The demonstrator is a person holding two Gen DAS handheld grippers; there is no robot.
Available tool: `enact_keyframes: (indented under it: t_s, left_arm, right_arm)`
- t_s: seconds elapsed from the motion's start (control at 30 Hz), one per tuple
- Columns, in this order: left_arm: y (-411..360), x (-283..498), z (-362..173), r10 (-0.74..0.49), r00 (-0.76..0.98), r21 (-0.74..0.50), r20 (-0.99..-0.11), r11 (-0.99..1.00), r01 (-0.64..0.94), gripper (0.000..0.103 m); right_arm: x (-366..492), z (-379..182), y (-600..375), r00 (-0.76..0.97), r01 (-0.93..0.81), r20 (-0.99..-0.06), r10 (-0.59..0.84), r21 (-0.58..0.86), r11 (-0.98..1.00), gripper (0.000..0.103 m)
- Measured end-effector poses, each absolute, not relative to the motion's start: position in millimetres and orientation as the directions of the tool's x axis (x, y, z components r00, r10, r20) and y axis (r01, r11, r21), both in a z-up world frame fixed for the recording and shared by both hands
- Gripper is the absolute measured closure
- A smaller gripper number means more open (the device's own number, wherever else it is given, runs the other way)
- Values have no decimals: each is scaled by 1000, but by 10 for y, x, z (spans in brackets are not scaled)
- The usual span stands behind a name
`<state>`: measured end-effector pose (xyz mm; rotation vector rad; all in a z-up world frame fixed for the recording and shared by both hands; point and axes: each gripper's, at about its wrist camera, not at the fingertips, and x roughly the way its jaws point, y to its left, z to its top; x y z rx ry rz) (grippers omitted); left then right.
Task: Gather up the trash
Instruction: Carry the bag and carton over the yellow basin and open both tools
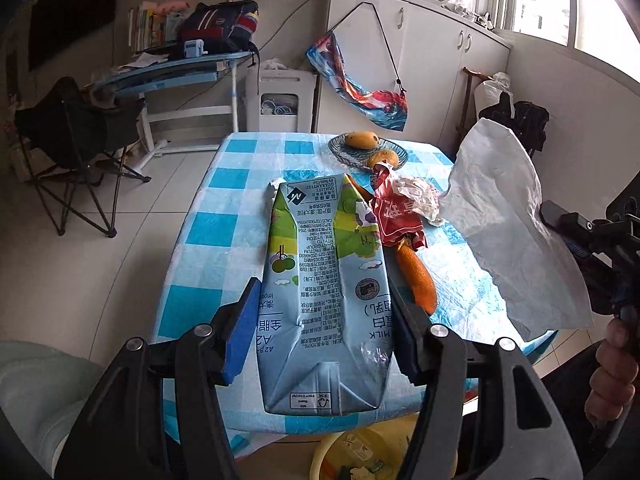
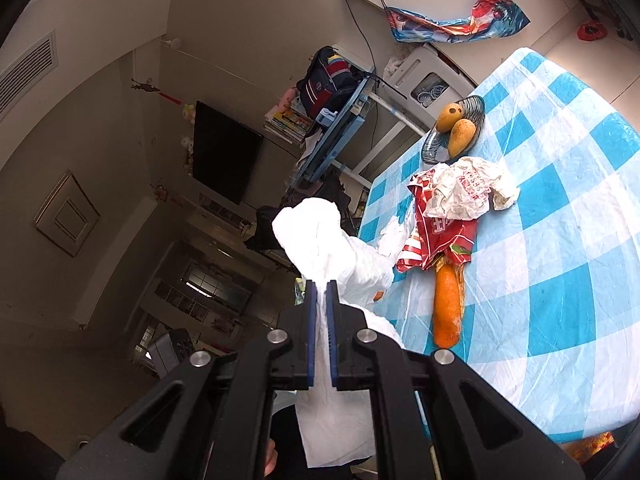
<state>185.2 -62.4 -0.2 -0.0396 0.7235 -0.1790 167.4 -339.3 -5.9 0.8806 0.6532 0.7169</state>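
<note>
My left gripper [image 1: 322, 304] is shut on a light blue milk carton [image 1: 324, 280], held lengthwise over the near edge of the checked table [image 1: 200, 232]. My right gripper [image 2: 320, 292] is shut on a white paper napkin [image 2: 320, 232] and holds it in the air to the right of the table; the napkin also shows in the left wrist view [image 1: 508, 228]. A red wrapper [image 2: 440, 240] and a crumpled white wrapper [image 2: 468, 188] lie on the table over a carrot [image 2: 446, 312]. The carrot also shows beside the carton [image 1: 420, 276].
A yellow bin [image 1: 360, 452] with scraps sits on the floor below the near table edge. A glass dish [image 1: 360, 154] with two mangoes stands at the far side of the table. A folding chair [image 1: 76, 140] and a desk [image 1: 172, 72] stand to the left.
</note>
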Motion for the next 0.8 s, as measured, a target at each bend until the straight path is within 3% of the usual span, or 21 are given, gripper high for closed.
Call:
enact_keyframes:
  t_s: [0.2,0.53,0.57,0.63,0.67,0.8]
  left_arm:
    - [-615,1511,-35,-182,732,-99,-657,983,156,46]
    - [-567,1086,-110,-202,721,-109,-663,979,173,46]
    - [-580,1057,-111,-206,719,-110,-663,978,178,46]
    - [-611,1004,-136,-215,712,-113,-668,976,188,46]
    - [-633,969,-159,-220,707,-115,-672,974,194,46]
    - [-698,889,-319,-243,667,-136,-705,968,210,46]
  right_arm:
    - [1175,-320,-3056,493,-226,-312,812,856,466,96]
    - [720,-899,-2607,330,-54,-650,685,711,701,94]
    - [722,-916,-2603,332,-46,-672,662,689,723,93]
    - [695,-962,-2641,336,-22,-697,634,667,745,64]
    - [688,-951,-2685,358,-7,-702,616,657,754,58]
    - [665,-868,-2845,437,24,-683,585,659,752,54]
